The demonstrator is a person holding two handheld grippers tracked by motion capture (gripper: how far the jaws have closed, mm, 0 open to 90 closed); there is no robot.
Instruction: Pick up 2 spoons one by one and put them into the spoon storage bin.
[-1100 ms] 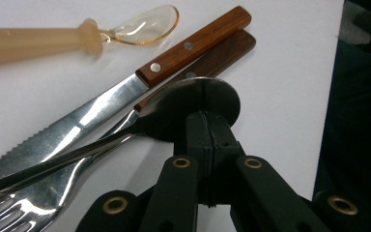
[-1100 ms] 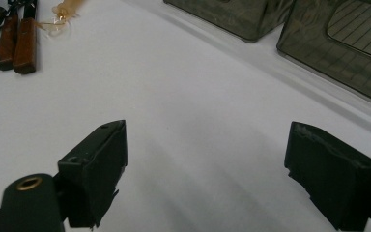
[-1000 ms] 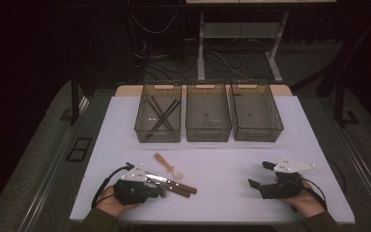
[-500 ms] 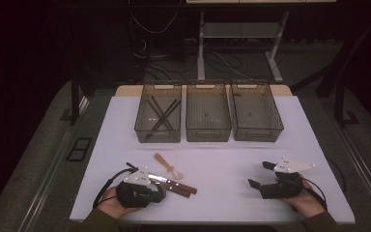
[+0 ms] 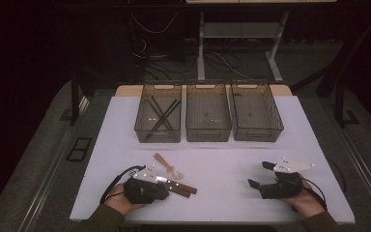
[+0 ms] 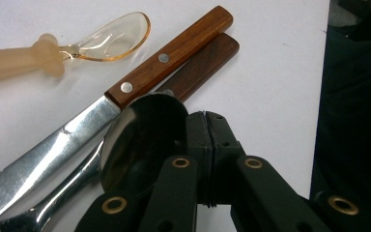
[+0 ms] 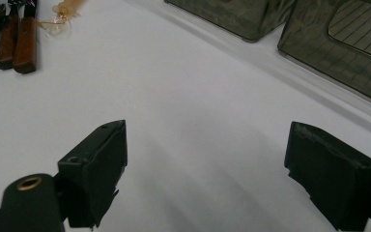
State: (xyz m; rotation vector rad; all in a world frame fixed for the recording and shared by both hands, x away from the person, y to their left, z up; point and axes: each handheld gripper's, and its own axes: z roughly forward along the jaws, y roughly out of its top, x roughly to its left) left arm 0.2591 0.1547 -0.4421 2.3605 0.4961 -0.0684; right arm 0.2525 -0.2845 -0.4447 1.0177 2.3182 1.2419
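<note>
The white rectangular worktop carries three smoky translucent plastic bins in a row along its far side. The left bin holds a few dark, thin sticks lying crossed; the middle bin and the right bin stand just beside it, side by side.

At the near left edge, the left gripper rests low on the worktop in the person's hand, its cable looping off behind. Its jaws are clenched together, pad against pad, having just finished closing. In the left gripper view the left gripper's tips sit at the edge of the bowl of a shiny steel spoon with a dark wooden handle; whether the thin rim is actually pinched between the pads is hard to tell from this angle.

Touching the spoon and lying parallel to it is a steel knife with a serrated blade and a riveted reddish wooden handle. Both handles point away from the gripper, toward the middle of the worktop.

The right gripper lies well apart at the near right, released, jaws wide with bare worktop between them.

Just beyond the knife lies a small amber translucent plastic spoon, close to it but not touching.
</note>
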